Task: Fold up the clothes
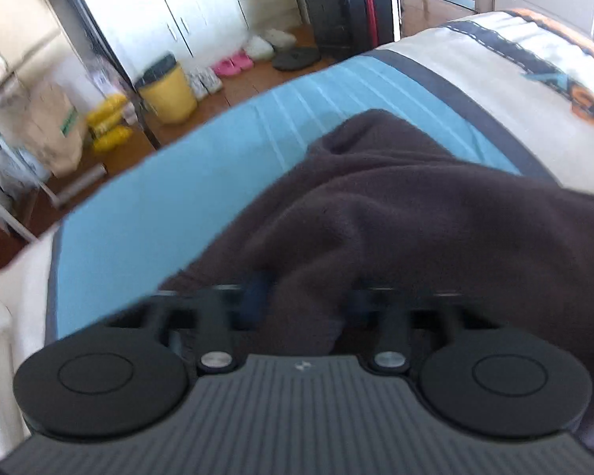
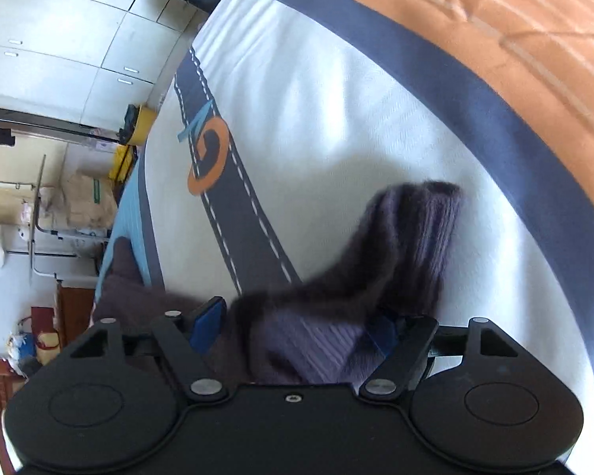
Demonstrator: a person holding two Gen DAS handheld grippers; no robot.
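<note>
Left wrist camera: sits just behind the left gripper point(image 1: 305, 297), low over the bed point(image 1: 146, 206), looking along the fingers; dark sweater point(image 1: 396, 213) bunched right between and ahead of them. Beyond the fingertips: floor, yellow bin point(image 1: 168, 93), white cupboards point(image 1: 158, 8).

Right wrist camera: behind the right gripper point(image 2: 297, 324), very near the bedcover, view rolled sideways. Sweater cuff point(image 2: 412, 237) ahead of the fingers.

Shared: sweater, bed, bin point(image 2: 140, 124), cupboards point(image 2: 59, 39).

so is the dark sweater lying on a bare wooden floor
No, the dark sweater lies on a bed cover with blue and white panels; the wooden floor shows only beyond the bed's edge.
</note>
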